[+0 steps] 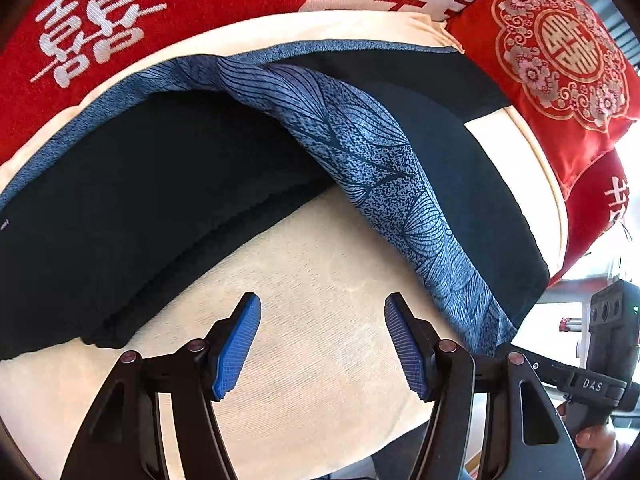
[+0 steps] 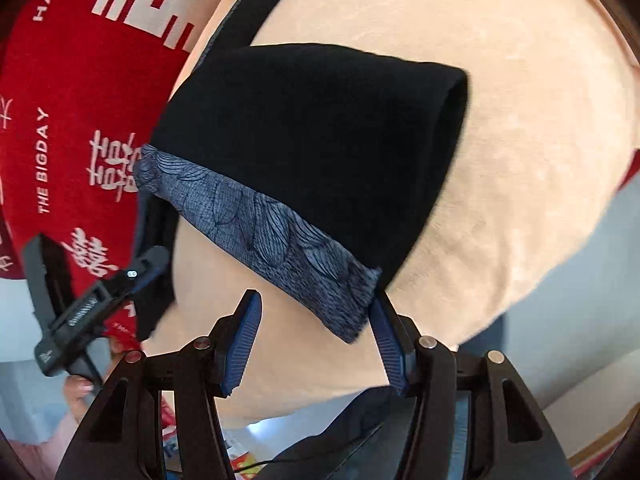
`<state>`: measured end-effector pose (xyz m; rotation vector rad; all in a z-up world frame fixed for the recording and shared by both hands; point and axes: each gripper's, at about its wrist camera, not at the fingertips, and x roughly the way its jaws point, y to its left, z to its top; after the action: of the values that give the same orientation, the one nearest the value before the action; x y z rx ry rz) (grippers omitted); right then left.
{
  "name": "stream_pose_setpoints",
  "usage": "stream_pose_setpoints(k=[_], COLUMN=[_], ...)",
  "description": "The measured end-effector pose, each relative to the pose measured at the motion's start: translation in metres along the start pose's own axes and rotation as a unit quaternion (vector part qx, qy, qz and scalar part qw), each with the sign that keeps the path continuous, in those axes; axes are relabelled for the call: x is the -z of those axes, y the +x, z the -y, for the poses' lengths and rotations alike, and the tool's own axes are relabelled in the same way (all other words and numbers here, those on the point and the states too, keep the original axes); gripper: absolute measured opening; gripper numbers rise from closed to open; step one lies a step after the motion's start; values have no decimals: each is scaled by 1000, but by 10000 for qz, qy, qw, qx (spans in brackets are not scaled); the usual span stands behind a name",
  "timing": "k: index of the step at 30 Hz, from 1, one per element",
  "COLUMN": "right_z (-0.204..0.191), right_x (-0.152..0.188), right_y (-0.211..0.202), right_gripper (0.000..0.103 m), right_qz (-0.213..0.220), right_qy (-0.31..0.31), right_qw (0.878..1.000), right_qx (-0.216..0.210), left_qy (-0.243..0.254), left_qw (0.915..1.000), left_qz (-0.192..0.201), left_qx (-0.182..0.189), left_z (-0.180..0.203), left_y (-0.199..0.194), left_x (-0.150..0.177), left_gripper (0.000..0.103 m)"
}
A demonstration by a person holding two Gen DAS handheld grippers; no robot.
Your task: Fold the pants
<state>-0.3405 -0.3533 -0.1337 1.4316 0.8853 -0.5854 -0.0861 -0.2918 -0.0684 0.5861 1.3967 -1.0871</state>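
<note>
The pants (image 1: 132,208), black with a blue leaf-patterned band (image 1: 384,184), lie folded over on a cream cushion (image 1: 312,360). The left gripper (image 1: 322,344) hangs over bare cushion, jaws wide apart and empty. The right gripper (image 2: 316,340) is likewise spread wide; the band's corner (image 2: 352,300) touches its right finger, but nothing is clamped. Red pillows (image 1: 132,12) crowd the far edge just beside the pants, one embroidered (image 1: 560,56). Writing on a red pillow (image 2: 72,92) reads "THE BIGDAY"; the other gripper's body (image 1: 592,385) carries "DAS".
</note>
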Motion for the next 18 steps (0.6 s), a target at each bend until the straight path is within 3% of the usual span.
stream_pose_setpoints(k=[1,2,5,8,12,18], right_z=[-1,-1,-24,-61,-98,-121], right_x=[-4,-8,-26,-67,-153,-280], right_y=[2,2,-17,-53,-83,-85], right_gripper=[20,3,2,2,2,4], right_qz=[-29,-138,-121,65,326,559], right_qy=[-3,5,-345,-918,-1473,-2145], right_qw=[10000,9997,9984,9942,9872,9750], right_qx=[-64,-195,-426,-551,-525,-168], left_qy=[-15,-36,-215,-472,-824,-1336], left_qw=[10000,9999,9992,9974,9929,9824], left_qz=[22,44,138,223,334,441], left_qx=[-42,-141,-322,-502,-789,-1229], left_z=[1,3,2,-1,-13,-35], left_y=[-1,-1,-10,-19,-22,-5], left_x=[1,-2,-8,-21,-45,-83], left_gripper=[66,66,66,66,66,66])
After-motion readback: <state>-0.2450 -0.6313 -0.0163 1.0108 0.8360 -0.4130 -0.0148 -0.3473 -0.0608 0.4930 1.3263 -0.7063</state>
